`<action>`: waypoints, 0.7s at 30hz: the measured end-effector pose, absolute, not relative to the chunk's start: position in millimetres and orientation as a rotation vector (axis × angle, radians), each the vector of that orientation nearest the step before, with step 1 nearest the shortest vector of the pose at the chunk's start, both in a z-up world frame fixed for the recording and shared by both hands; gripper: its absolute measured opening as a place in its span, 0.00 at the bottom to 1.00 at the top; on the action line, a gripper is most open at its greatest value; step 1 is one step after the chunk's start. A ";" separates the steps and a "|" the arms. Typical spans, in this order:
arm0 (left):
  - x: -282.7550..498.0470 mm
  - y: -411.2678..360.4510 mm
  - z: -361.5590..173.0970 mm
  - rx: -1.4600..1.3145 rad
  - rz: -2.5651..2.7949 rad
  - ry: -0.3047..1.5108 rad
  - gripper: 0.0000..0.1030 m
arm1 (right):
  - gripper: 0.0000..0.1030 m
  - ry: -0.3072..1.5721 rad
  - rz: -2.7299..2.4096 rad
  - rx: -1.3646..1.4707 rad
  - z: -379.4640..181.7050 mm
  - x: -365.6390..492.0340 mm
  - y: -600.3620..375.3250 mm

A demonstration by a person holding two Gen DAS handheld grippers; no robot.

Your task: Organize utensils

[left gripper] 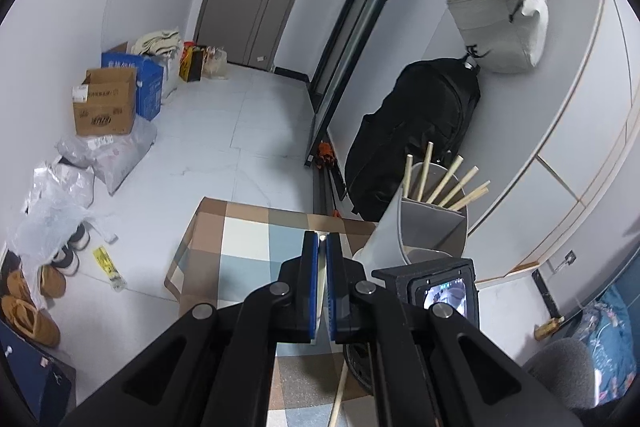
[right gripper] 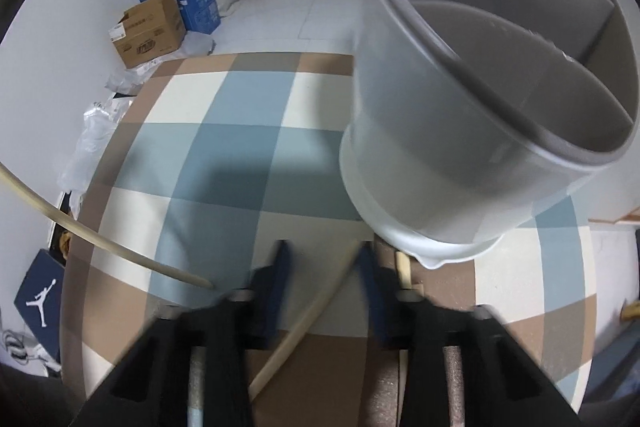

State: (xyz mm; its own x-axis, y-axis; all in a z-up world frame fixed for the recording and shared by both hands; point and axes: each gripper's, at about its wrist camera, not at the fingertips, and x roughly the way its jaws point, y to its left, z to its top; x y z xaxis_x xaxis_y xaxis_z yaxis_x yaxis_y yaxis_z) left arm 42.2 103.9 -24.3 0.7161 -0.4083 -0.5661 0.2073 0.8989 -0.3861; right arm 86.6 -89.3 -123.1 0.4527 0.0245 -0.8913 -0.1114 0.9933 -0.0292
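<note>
We see a big open patch of the checked desk [right gripper: 224,147] on the left side of the right wrist view, and a claw could pass there freely. The tall grey holder [right gripper: 480,107] blocks the right side and leans over the desk. Its front cup looks empty and open at the top. The back part is full of wooden sticks [left gripper: 448,183], so there is little room there. One chopstick [right gripper: 308,315] lies slanting between the fingers of the right claw [right gripper: 322,291]. Another chopstick [right gripper: 100,239] curves in from the left edge. The black bag [left gripper: 412,139] and white bag [left gripper: 500,23] crowd the wall behind the desk.
</note>
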 end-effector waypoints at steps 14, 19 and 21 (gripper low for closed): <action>38.1 110.6 -20.1 -0.321 -0.343 0.659 0.00 | 0.05 1.022 0.231 0.055 -94.2 65.8 -105.0; 37.3 109.0 -18.7 -0.328 -0.365 0.655 0.00 | 0.05 0.939 0.292 0.141 -59.6 52.7 -116.3; 35.5 108.2 -17.2 -0.322 -0.365 0.649 0.00 | 0.05 0.916 0.312 0.168 -48.3 49.4 -119.4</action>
State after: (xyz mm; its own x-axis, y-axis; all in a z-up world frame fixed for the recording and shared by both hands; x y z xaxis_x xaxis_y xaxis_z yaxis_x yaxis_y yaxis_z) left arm 35.5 108.2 -17.2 0.7379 -0.4249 -0.5243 0.2275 0.8881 -0.3995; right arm 49.4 -119.4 -48.3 0.5680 0.3354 -0.7516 -0.1935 0.9420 0.2741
